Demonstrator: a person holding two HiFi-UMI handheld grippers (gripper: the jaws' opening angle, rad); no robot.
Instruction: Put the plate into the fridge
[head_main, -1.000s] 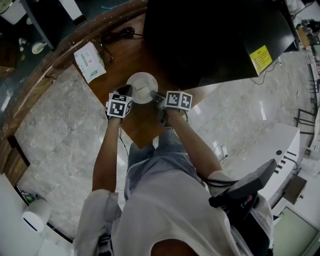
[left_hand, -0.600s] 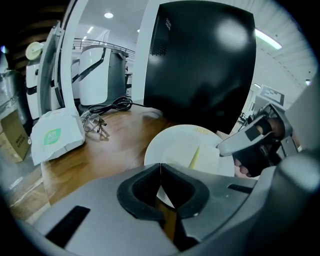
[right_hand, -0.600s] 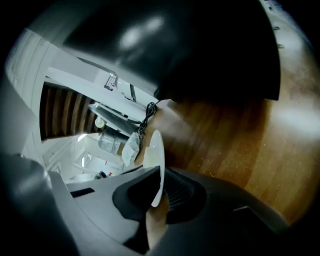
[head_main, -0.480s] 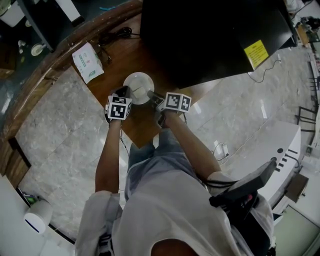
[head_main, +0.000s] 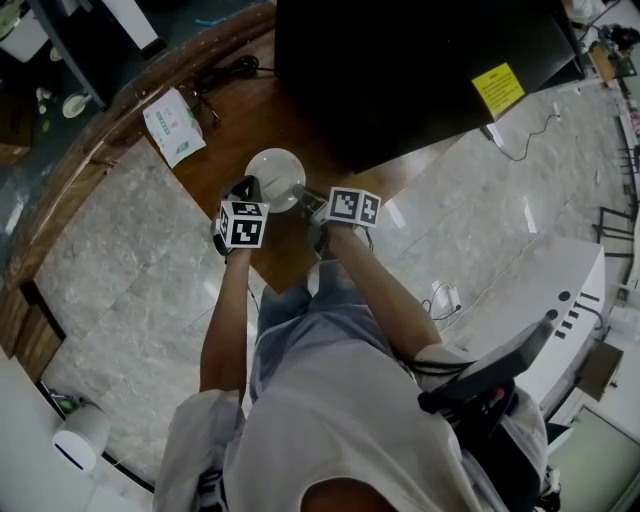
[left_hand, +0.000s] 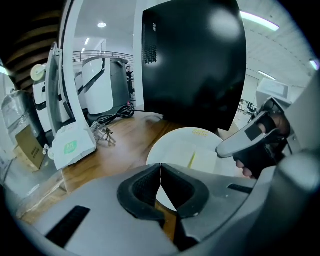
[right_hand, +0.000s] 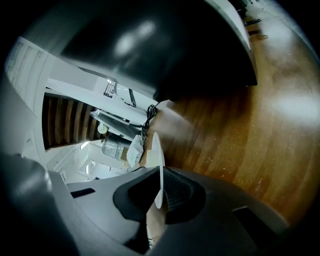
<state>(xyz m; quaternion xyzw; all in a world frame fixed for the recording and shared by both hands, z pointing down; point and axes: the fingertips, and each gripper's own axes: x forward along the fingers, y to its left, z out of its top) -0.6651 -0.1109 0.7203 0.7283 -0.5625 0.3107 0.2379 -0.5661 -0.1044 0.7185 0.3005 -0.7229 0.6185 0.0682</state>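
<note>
Two hand-held grippers are brought together at the plate (head_main: 275, 175), just below the centre of the head view's upper half. The right hand-held gripper (head_main: 308, 196) is clenched on the plate's right rim. In the right gripper view the plate (right_hand: 159, 165) is seen edge-on as a thin white blade pinched between the two dark pads, so the whole load is judged to be carried by this one grip. The rim is probably taken because a flat plate offers no other purchase.

The left hand-held gripper (head_main: 247, 189) is set just beside the plate's left edge. Its jaws are closed tip to tip with nothing between them (left_hand: 160, 167), and the plate (left_hand: 185, 150) is seen beyond them. It is judged to be kept close as a steadying guard, or to be free for the door.

The plate is held over the wooden table (head_main: 290, 250), directly in front of the black fridge (head_main: 420, 70), which fills the upper middle of the head view and bears a yellow sticker (head_main: 498, 90). No open door is shown. Whether the plate touches the table cannot be told.

The plate is round, white, shallow and empty. A faint yellowish streak is seen near its middle, and a small golden mark by its far rim. A white tissue packet (head_main: 173, 125) and a black cable (head_main: 235, 70) lie at the upper left, well apart from it.
</note>
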